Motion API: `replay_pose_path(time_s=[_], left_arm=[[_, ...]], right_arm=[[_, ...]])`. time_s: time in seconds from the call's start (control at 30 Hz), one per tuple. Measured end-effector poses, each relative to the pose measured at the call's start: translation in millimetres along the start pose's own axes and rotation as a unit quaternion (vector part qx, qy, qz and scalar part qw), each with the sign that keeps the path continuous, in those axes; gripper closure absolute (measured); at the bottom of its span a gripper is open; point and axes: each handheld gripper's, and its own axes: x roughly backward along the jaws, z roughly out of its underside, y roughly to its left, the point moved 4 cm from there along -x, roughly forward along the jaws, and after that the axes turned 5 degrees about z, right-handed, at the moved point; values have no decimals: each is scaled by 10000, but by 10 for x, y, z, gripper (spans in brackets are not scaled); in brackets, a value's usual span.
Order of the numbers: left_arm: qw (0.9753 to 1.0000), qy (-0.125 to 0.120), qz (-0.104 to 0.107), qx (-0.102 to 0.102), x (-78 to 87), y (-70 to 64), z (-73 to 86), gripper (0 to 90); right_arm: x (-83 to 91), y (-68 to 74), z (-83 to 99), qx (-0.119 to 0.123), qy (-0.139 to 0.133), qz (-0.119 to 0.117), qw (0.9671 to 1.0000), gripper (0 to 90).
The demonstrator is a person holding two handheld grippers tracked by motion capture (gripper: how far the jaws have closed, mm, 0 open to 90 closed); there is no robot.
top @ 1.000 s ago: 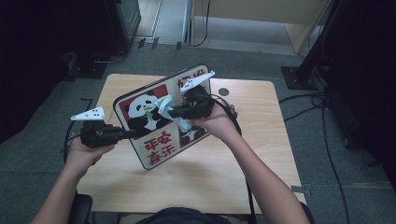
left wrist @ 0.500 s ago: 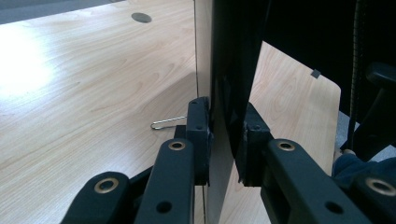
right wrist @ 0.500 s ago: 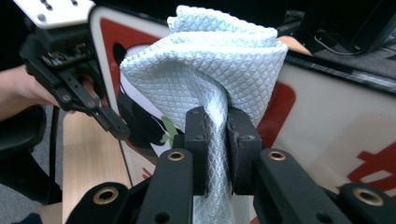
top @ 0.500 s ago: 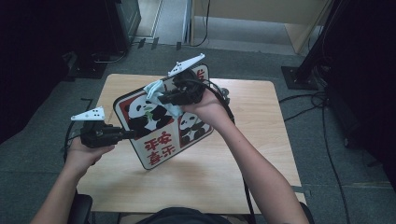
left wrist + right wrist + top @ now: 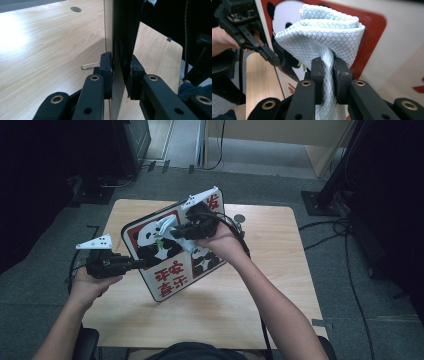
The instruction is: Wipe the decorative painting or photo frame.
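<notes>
From the high view, my left gripper [image 5: 134, 264] grips the left edge of the panda sign board [image 5: 165, 280], which I hold tilted up over the middle of the wooden desk [image 5: 280, 270], its lower corner near or on the desk top; I cannot tell which. My right gripper [image 5: 172, 231] is over the board's upper face with the pale cloth [image 5: 166, 226] pressed to the panda picture, and a small round fitting [image 5: 239, 218] sits in the desk just past my right hand. In the left gripper view, my left gripper [image 5: 119, 75] is clamped narrow on the board's edge [image 5: 122, 37], one pad on each face, with the board standing edge-on above the desk [image 5: 50, 45]; a thin wire clip [image 5: 89, 65] lies on the desk just beside the left jaw. In the right gripper view, my right gripper [image 5: 328, 72] is pinched tight on a bunched fold of the light blue waffle-textured cloth [image 5: 324, 32], whose wad lies against the red-bordered panda panel [image 5: 374, 27]. My left gripper [image 5: 270, 57] shows at the left, holding the board's edge.
</notes>
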Motion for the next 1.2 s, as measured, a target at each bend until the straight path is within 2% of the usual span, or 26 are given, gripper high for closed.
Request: replay_pose_path(time_s=[0.9, 1.2], left_arm=[[10000, -4, -1, 22, 0, 1, 2, 784], [10000, -7, -4, 22, -1, 1, 1, 784]], right_arm=[[-247, 50, 441, -179, 144, -239, 9995, 808], [-345, 64, 642, -225, 226, -274, 9991, 808]])
